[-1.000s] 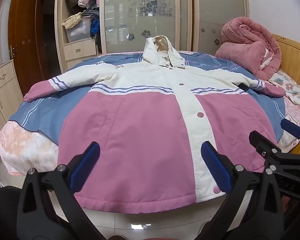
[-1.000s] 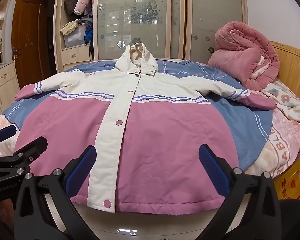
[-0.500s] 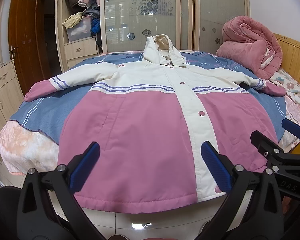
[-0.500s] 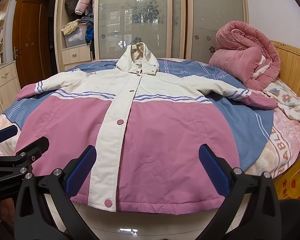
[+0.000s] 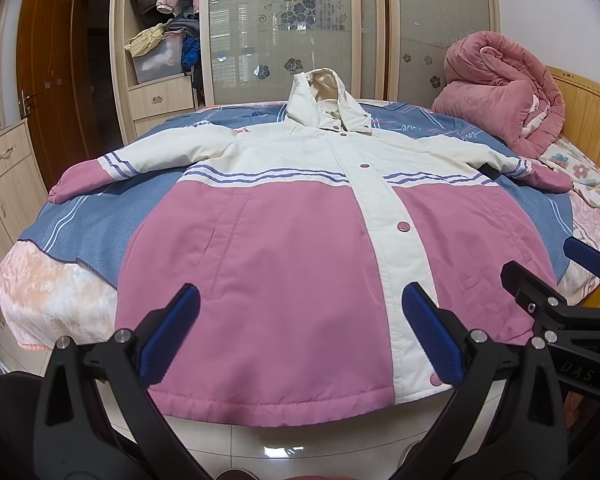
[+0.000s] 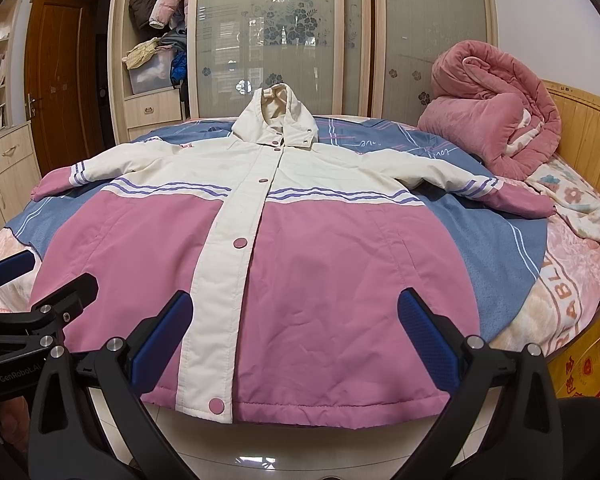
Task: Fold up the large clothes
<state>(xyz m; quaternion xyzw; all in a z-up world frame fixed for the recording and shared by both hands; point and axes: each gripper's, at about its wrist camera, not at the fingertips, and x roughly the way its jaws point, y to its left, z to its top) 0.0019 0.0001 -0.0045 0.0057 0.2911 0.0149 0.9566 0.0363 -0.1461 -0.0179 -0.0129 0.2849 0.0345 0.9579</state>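
Jacket [image 5: 300,248] is lying flat at the bed's [image 5: 60,296] near edge; both hand-held grippers, left [image 5: 300,336] and right [image 6: 292,332], are hovering apart, empty.

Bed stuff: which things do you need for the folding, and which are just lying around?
For the folding:
- jacket
- left gripper, open
- right gripper, open

Just lying around:
- pink quilt, bundled by the headboard
- blue blanket under the jacket
- wardrobe behind the bed
- yellow bag
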